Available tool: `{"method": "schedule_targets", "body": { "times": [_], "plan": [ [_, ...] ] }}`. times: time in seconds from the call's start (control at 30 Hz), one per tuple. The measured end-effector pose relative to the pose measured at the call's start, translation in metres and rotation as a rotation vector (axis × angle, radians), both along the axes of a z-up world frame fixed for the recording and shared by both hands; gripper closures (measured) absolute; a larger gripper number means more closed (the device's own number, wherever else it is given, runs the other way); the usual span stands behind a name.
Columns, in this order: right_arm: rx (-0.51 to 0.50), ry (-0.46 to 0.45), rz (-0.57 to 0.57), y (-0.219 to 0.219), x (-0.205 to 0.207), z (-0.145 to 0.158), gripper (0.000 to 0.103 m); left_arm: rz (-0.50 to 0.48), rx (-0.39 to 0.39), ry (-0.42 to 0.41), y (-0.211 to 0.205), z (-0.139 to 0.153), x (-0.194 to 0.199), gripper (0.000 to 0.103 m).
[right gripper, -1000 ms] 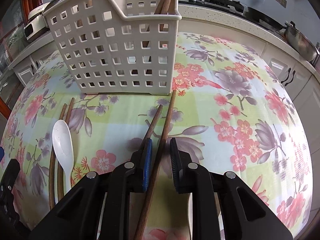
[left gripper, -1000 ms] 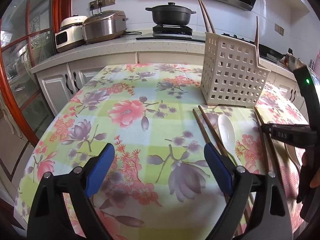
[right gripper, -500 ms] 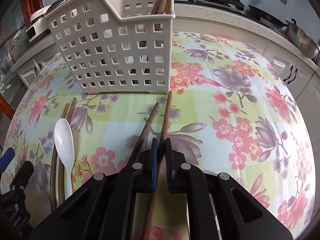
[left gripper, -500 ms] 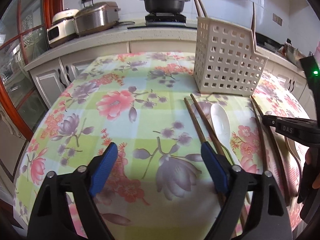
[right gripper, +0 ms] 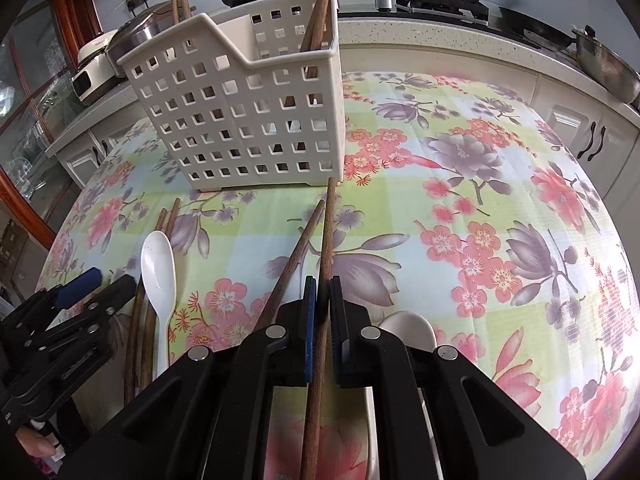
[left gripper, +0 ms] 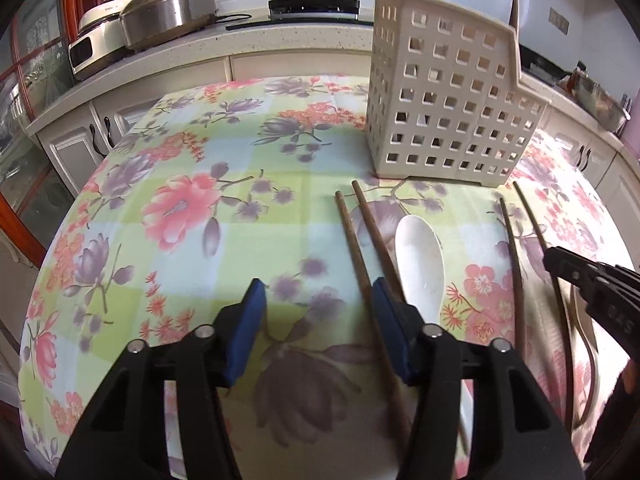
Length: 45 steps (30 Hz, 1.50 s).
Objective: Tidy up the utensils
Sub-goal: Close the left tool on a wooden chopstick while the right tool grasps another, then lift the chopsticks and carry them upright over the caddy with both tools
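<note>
Right gripper (right gripper: 322, 304) fingers clamped on one chopstick (right gripper: 329, 232), left gripper (left gripper: 316, 320) fingers apart and closing over another chopstick (left gripper: 354, 248), white caddy (right gripper: 244, 116) on the counter (right gripper: 460, 208)

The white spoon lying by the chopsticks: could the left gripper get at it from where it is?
Probably yes. The spoon lies bare on the cloth just right of the left gripper, whose empty jaws are closing. Only a chopstick lies alongside, partly under the right pad, and might get caught too.

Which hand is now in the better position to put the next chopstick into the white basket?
Right, probably. The right gripper is already shut on a chopstick that points toward the basket. The left gripper is only closing, with nothing yet held between its pads.
</note>
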State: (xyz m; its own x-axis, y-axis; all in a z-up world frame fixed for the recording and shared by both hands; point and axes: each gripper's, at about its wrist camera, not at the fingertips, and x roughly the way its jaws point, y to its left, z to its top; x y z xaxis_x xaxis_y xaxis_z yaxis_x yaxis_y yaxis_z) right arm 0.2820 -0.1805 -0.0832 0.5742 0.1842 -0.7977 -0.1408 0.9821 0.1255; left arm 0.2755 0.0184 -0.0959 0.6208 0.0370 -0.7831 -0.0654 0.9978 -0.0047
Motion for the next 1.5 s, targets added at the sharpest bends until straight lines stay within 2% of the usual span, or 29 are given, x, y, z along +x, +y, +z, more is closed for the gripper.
{"method": "schedule_targets", "body": {
  "times": [0.1,0.17,0.27,0.63,0.97,1.5],
  "plan": [
    [0.014,-0.005,0.007,-0.002,-0.002,0.001,0.096,-0.004,-0.013,0.01,-0.005,-0.005,0.005,0.06],
    [0.02,-0.009,0.012,-0.002,-0.003,0.001,0.096,-0.002,0.023,0.001,-0.01,-0.006,0.006,0.076],
    [0.033,-0.015,0.017,-0.004,-0.005,0.002,0.096,-0.029,0.015,0.0,-0.015,-0.006,0.006,0.093],
    [0.068,-0.051,0.019,-0.011,-0.012,0.009,0.096,-0.054,-0.053,-0.043,-0.01,0.001,-0.004,0.096],
    [0.115,-0.13,0.042,-0.017,-0.031,0.029,0.096,-0.067,-0.093,-0.202,-0.004,0.041,-0.039,0.097],
    [0.134,-0.236,0.066,-0.021,-0.06,0.069,0.096,-0.078,-0.076,-0.318,-0.005,0.081,-0.076,0.097]
  ]
}}
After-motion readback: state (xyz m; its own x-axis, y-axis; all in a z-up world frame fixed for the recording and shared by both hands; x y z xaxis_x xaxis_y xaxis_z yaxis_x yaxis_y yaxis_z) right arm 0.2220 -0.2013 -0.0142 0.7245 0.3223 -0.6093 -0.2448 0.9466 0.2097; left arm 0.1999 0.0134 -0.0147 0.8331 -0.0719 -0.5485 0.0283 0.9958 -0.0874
